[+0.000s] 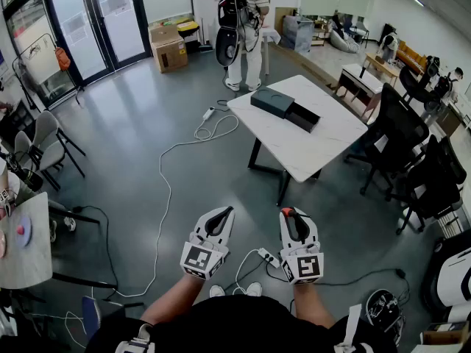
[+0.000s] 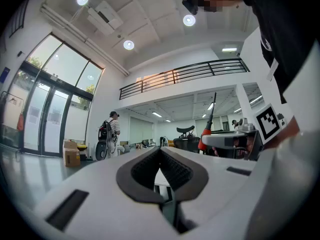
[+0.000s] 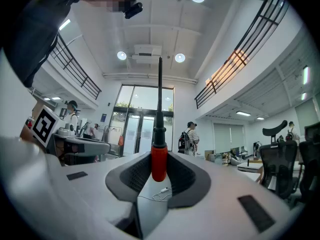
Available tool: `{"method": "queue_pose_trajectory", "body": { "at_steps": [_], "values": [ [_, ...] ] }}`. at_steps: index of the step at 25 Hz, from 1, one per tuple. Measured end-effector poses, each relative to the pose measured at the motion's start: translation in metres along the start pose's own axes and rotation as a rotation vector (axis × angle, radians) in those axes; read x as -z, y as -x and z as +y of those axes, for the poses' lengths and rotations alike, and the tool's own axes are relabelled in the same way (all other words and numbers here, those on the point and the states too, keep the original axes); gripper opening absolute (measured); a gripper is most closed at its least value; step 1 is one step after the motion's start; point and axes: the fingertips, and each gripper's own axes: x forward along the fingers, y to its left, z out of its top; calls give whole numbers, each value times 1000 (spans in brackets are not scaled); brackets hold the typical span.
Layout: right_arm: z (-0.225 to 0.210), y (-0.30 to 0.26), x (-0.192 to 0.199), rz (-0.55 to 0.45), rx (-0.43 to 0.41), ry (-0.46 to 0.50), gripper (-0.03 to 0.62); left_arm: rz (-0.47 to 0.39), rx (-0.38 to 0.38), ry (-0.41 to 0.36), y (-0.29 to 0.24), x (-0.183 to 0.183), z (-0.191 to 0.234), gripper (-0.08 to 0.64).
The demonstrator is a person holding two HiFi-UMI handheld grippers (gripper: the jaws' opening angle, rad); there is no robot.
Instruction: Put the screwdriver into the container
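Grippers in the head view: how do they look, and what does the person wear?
The left gripper and the right gripper are white shells with dark ribbed pads inside the jaws. Each carries a cube with black-and-white square markers. The person wears a black top.

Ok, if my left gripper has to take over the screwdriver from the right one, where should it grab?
The screwdriver stands upright in the right gripper, its red handle between the pads. So take the black collar just above, coming in level from the side. The bare shaft higher up is thin and may slip.
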Motion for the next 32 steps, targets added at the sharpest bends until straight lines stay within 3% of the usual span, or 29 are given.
{"method": "queue_pose_trajectory", "body": {
  "at_steps": [13, 24, 32],
  "values": [
    [43, -19, 5, 19, -3, 12, 112, 6, -28, 9, 34, 7, 42, 6],
    [103, -28, 8, 24, -10, -59, 110, 23, -24, 50, 85, 25, 81, 6],
    [103, -53, 22, 45, 0, -78, 110, 42, -12, 58, 76, 38, 102, 6]
  ]
}}
